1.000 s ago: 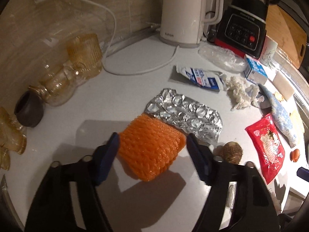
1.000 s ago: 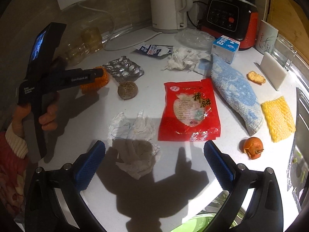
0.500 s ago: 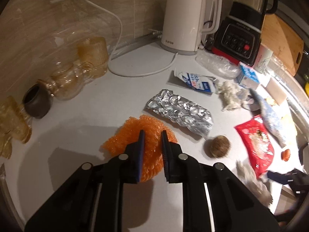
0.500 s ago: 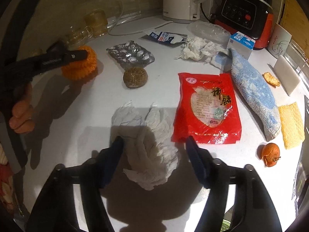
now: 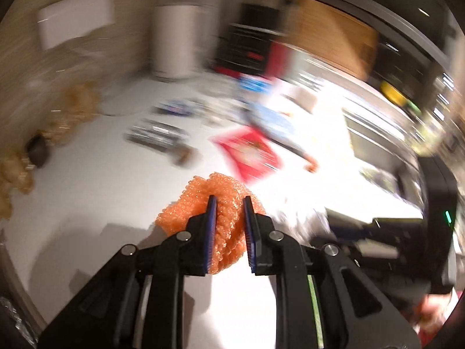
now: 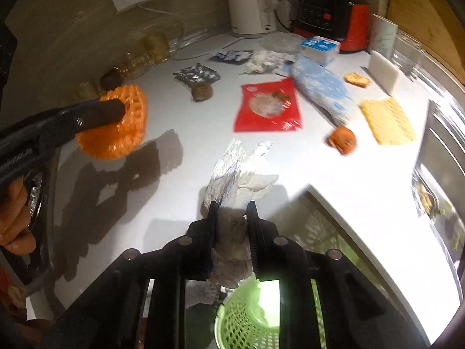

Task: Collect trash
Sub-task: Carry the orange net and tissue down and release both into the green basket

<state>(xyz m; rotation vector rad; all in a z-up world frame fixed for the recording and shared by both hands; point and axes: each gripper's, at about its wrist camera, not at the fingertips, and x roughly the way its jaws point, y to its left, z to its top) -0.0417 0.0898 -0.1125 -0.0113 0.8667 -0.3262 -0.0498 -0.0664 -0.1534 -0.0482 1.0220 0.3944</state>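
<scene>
Item: left gripper (image 5: 228, 200), jaws clamped on orange foam net (image 5: 203, 200), lifted above counter (image 6: 180, 174). Item: right gripper (image 6: 232, 206), jaws pinching crumpled tissue (image 6: 241, 174) directly above green basket (image 6: 247, 320), apparently for dropping in.

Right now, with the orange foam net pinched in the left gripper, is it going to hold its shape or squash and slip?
The orange foam net has bunched between the left gripper pads, so it is probably soft and springy. It hangs off the counter without sagging much, so it is likely very light. Its open mesh should grip rather than slip.
</scene>
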